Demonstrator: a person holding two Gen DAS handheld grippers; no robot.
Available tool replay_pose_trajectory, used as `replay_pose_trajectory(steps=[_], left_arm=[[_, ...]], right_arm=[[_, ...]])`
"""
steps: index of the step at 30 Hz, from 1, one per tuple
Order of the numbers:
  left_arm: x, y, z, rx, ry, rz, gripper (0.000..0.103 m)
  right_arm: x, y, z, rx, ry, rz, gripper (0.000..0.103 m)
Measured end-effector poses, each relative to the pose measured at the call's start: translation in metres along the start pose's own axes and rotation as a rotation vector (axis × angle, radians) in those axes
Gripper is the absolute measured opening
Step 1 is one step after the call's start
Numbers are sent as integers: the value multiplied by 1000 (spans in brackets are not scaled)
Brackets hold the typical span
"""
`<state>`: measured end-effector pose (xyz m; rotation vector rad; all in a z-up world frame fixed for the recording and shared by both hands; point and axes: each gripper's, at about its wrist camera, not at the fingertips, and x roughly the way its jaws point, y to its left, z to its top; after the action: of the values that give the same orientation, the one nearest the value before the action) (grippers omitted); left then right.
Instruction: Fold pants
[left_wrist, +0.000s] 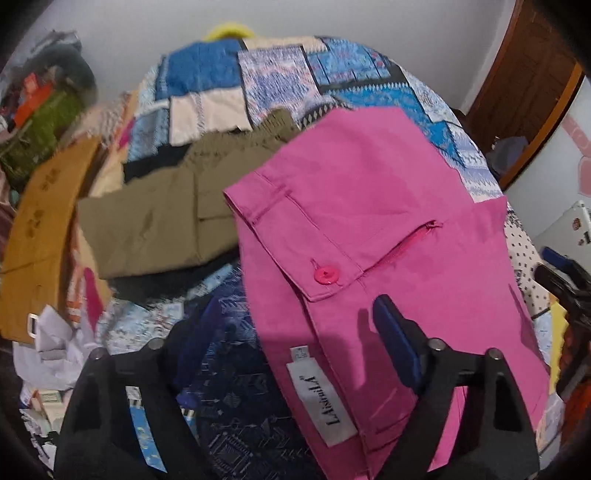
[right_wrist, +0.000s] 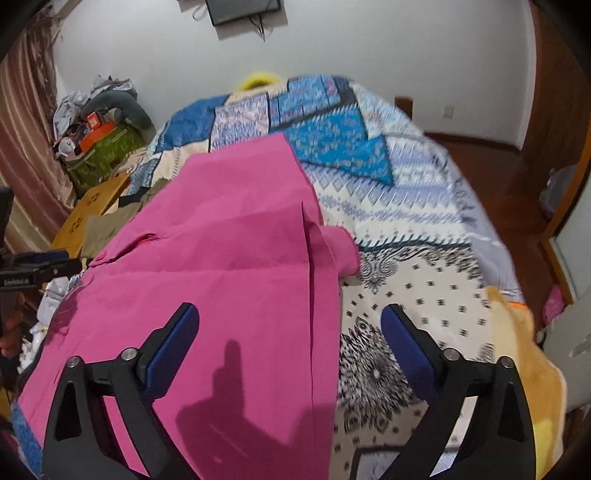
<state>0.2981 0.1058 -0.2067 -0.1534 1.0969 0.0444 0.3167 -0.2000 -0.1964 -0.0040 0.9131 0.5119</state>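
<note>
Pink pants lie on a patchwork bedspread, waistband toward the left gripper, with a pink button and a white brand label showing. My left gripper is open just above the waistband edge, its right finger over the pink cloth. In the right wrist view the pink pants stretch away, one edge folded over near the middle. My right gripper is open and empty, straddling the cloth's right edge.
Folded olive pants lie left of the pink pair. A tan cardboard box and clutter sit at the bed's left side. A green bag stands by the curtain. An orange blanket lies right. A wooden floor is beyond.
</note>
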Motion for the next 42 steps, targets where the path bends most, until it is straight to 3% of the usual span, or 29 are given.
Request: replay_pose_trajectory(steps=[2, 7, 12, 15, 18, 20, 21, 35, 38, 42], left_arm=[[8, 0, 0, 6, 40, -56, 79], [25, 1, -5, -4, 113, -113, 78], [32, 8, -3, -50, 105, -179, 74], [33, 6, -1, -32, 96, -182, 67], [34, 0, 2, 44, 106, -152, 65], [34, -4, 4, 77, 111, -135, 64], [35, -3, 6, 83, 113, -132, 64], [42, 1, 14, 101, 114, -87, 63], [38, 4, 9, 105, 112, -57, 59], [36, 23, -1, 50, 129, -76, 60]], right_arm=[[13, -6, 4, 25, 29, 26, 87], [38, -16, 11, 41, 82, 71, 75], [60, -21, 13, 62, 148, 114, 59], [65, -25, 13, 84, 174, 163, 46], [62, -24, 11, 63, 181, 159, 25], [63, -25, 10, 61, 187, 155, 19], [62, -25, 9, 56, 187, 138, 7], [37, -24, -10, 42, 211, 52, 3], [30, -20, -18, 26, 209, 34, 2], [25, -24, -21, 63, 199, 34, 3]])
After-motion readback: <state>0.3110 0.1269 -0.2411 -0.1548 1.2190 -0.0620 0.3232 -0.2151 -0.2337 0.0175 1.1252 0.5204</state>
